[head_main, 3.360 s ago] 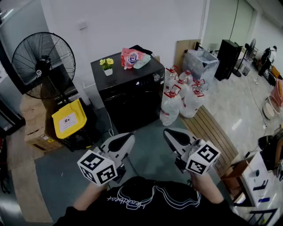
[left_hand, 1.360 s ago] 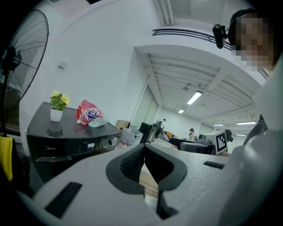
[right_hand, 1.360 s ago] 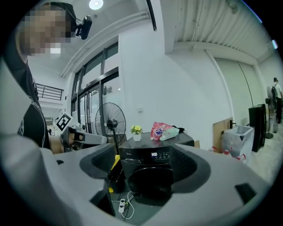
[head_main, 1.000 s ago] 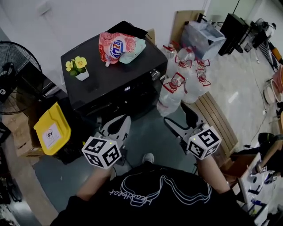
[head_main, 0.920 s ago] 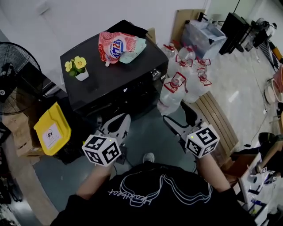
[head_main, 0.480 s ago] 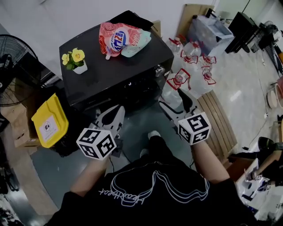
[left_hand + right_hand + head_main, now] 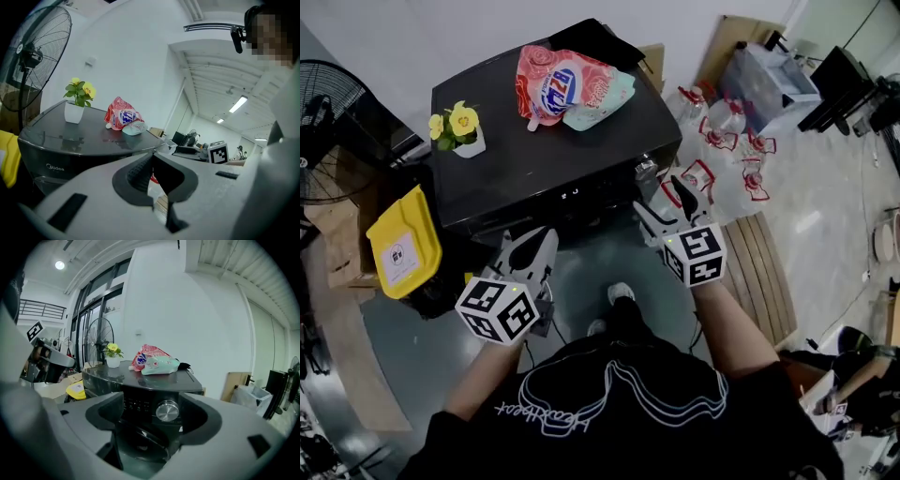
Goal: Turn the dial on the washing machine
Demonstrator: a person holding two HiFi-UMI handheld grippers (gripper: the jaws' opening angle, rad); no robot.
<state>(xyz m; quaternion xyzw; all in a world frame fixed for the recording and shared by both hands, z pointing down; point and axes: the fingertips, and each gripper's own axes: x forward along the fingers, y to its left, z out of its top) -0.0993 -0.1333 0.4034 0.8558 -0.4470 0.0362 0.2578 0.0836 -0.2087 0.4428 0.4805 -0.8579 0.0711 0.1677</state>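
The black washing machine (image 7: 539,155) stands just ahead of me, and its silver dial (image 7: 645,169) sits at the right end of the front panel. My right gripper (image 7: 666,199) is open and held just short of the dial, not touching it. In the right gripper view the dial (image 7: 167,410) shows in the gap between the two spread jaws. My left gripper (image 7: 536,239) hangs lower, in front of the washer's left half, with its jaws pressed together and nothing between them (image 7: 151,159).
A small potted yellow flower (image 7: 464,127) and a red detergent bag (image 7: 562,82) rest on the washer's top. A yellow bin (image 7: 401,248) and a black fan (image 7: 328,122) stand to the left. Several water bottles (image 7: 727,141) and a wooden slatted bench (image 7: 764,272) are on the right.
The person has stepped up close to the washer. The right gripper has moved up and left towards the dial; the left gripper stays low and shut.
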